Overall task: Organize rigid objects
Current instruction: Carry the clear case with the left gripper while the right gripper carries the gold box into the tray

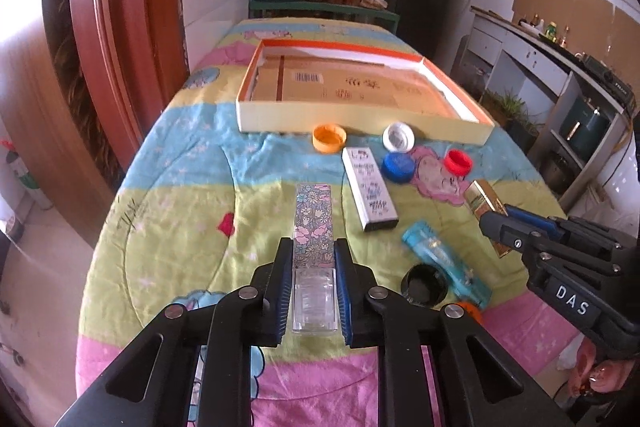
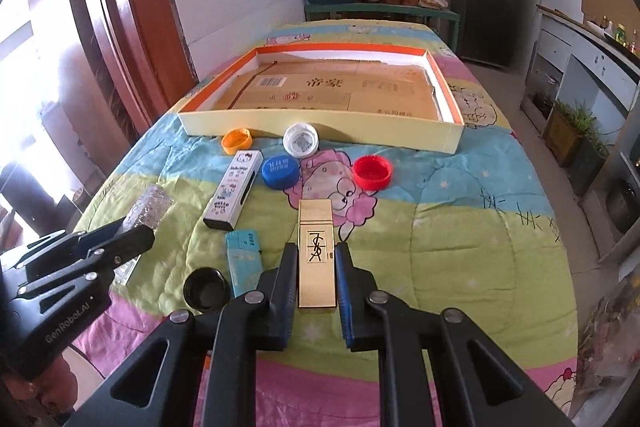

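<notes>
With both tools already loaded, the coming move turns on the tray. Left hand-held gripper (image 1: 313, 259) clenched on the floral clear case (image 1: 312, 223); its long axis runs straight ahead between the pads, toward the shallow cardboard tray (image 1: 360, 125). Right hand-held gripper (image 2: 316, 263) clenched on the gold YSL box (image 2: 316, 251), long axis likewise pointing forward. Tray (image 2: 320, 127) lies dead ahead of both, at the far side of the quilt-covered bench (image 2: 460, 247), past the loose caps. Judgement: neither hand clearly nearer; the left faces the tray's left part, the right its middle. Both items look just clear of the quilt, contact uncertain.
</notes>
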A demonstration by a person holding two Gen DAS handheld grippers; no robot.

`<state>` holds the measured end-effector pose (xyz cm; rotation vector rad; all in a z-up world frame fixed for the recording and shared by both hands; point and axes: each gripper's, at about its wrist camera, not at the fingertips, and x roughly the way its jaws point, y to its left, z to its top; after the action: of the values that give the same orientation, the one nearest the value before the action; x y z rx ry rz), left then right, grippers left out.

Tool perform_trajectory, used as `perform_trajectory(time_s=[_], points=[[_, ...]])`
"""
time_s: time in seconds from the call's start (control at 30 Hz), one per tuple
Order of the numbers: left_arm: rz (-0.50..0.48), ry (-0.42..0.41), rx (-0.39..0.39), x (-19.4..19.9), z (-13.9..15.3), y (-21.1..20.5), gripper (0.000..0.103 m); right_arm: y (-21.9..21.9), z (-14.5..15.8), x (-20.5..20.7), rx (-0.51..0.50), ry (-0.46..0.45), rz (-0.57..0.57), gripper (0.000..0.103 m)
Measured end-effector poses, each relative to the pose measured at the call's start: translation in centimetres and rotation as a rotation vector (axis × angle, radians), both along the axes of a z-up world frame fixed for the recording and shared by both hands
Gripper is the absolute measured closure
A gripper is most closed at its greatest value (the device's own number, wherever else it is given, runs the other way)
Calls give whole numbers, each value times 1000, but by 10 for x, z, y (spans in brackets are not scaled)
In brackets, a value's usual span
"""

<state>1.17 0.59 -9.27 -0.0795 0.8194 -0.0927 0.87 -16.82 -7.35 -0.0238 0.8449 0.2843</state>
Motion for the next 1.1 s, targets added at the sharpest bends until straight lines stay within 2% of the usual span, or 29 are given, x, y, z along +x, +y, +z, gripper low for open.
perform_trajectory(time_s=[0.4, 0.87, 1.1], points=[[-13, -30, -18, 21, 25, -4, 83, -3, 18, 18, 8, -25, -6, 85], [-2, -40, -42, 65, 44, -4, 83, 0, 30, 47, 11, -38, 0, 85], [13, -75, -5, 95, 55, -9, 83, 2, 41, 70, -2, -68, 2, 85]])
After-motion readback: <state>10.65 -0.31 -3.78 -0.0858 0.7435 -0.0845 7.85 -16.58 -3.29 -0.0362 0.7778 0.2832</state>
